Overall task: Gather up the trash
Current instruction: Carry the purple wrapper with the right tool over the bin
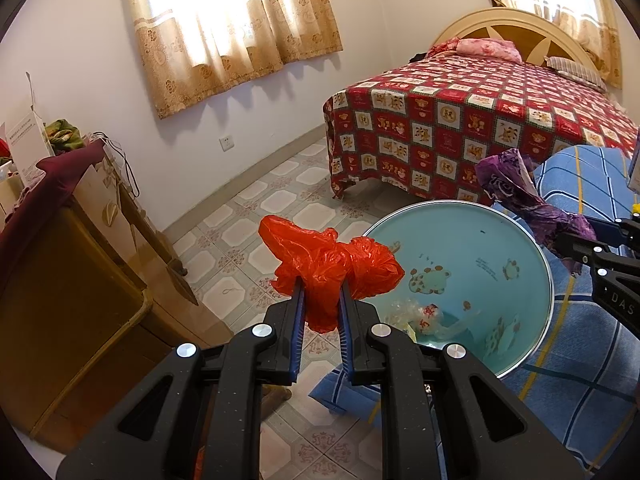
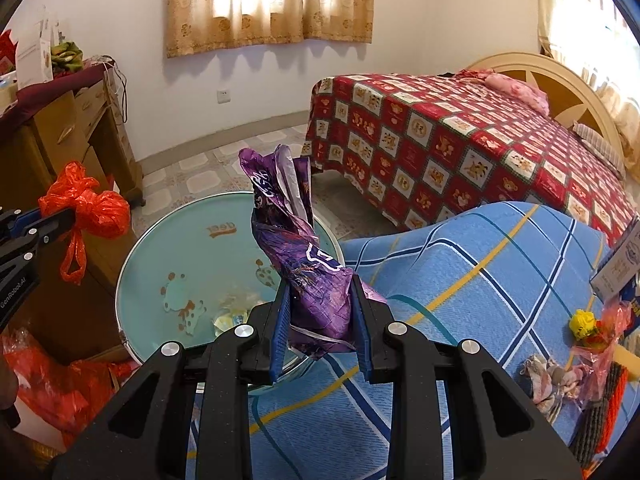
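Fingers of our left gripper [image 1: 320,300] pinch the red bag [image 1: 332,268]; right gripper [image 2: 320,320] clamps the purple wrapper [image 2: 296,248]. We judge the basin [image 1: 520,240] lies below and ahead, nearer the right fingers.

Bright daylight through glaring curtains [image 1: 224,32], fisheye-bent edges, perhaps slight softness.

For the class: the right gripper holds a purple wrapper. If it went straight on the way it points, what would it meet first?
Most likely the light-blue basin. The right gripper, shut on the purple wrapper, points down over the basin's near rim, so its inside looks first in line. Depth is unclear; it might clip the blue checked cloth.
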The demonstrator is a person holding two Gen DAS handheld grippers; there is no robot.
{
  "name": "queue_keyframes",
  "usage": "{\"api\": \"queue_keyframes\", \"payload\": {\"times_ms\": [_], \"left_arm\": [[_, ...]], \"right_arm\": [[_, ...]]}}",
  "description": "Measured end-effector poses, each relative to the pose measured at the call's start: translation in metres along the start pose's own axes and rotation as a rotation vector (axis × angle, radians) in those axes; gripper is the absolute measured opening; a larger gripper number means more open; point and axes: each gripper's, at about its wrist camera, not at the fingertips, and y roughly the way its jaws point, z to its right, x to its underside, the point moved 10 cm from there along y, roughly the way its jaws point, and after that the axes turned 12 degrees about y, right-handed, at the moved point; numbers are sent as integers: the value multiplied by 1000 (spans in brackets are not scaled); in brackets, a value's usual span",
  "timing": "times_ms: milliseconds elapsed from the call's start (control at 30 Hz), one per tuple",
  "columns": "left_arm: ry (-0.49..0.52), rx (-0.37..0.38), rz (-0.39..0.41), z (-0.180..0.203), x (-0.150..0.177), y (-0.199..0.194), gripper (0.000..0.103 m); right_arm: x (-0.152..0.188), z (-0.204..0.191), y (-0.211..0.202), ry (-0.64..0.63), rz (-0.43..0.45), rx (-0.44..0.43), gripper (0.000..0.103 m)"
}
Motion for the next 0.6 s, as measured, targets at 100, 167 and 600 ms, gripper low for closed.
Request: {"api": "queue_keyframes", "payload": {"times_ms": [100,167,600], "left_arm": [[0,2,-1,1,0,-1,15],[0,3,-1,1,0,-1,15],[5,12,0,7,-1,-2,15]], "right_arm": [[0,-2,1,-1,-1,0,29],[0,-2,0,-2,0,0,29],[0,-5,1,-5,-1,-1,29]]}}
